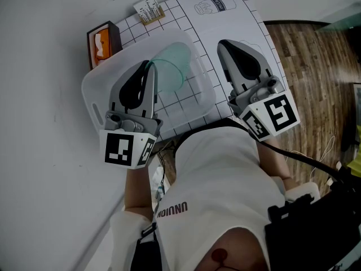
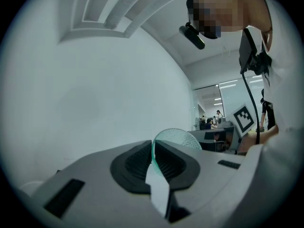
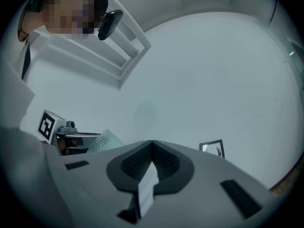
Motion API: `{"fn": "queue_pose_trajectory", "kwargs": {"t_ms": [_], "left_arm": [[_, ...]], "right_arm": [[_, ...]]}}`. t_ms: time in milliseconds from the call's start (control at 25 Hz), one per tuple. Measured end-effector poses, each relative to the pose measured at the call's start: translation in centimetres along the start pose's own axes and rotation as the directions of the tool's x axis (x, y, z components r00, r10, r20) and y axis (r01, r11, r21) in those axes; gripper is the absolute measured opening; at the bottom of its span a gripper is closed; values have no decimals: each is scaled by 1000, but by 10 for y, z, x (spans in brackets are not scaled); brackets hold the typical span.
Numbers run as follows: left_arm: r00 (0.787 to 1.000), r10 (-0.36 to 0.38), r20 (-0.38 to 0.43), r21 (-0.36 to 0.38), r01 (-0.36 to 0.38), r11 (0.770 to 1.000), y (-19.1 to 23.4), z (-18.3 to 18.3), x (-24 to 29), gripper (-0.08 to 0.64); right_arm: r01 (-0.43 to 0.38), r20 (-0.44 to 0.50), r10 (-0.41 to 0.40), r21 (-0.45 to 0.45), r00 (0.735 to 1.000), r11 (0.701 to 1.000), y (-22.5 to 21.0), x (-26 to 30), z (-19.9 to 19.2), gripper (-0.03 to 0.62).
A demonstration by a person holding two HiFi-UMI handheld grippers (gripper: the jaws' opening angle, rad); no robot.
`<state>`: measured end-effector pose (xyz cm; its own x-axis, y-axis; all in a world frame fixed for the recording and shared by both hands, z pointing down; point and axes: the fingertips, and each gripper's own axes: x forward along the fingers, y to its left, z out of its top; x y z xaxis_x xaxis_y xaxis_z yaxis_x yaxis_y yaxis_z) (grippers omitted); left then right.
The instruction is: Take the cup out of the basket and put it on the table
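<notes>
Head view: left gripper (image 1: 149,66) clamped on rim of translucent green cup (image 1: 169,75). Cup hung over white basket (image 1: 93,92) (seemingly lifted clear, hard to judge).
Lift step in hand; next move calls for carry to grid mat (image 1: 237,21), cup set upright.
Left gripper view: jaws pinched thin cup wall; dimpled texture showed.
Right gripper view: right gripper (image 3: 152,145) closed, empty.
</notes>
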<state>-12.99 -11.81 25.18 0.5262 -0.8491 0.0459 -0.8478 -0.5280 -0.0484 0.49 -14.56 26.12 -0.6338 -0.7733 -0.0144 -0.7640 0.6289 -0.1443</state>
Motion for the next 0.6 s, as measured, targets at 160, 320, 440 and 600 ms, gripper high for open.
{"fn": "queue_pose_trajectory", "kwargs": {"t_ms": [160,320,440,600], "left_arm": [[1000,-3,3,1,3,1000,0,1,0,32],[1000,-4,3,3,4,1000,0,2,0,32],[1000,-3,2,4,3,1000,1,3,0,32],[1000,-3,1,4,3,1000,1,2,0,32]], "right_arm": [[0,-2,0,1,1000,1000,0,1,0,18],[-3,-2,3,3,1000,1000,1,1,0,18],[-2,-2,2,5,1000,1000,1,2,0,18],[-1,-3,1,5,1000,1000,1,2,0,18]]}}
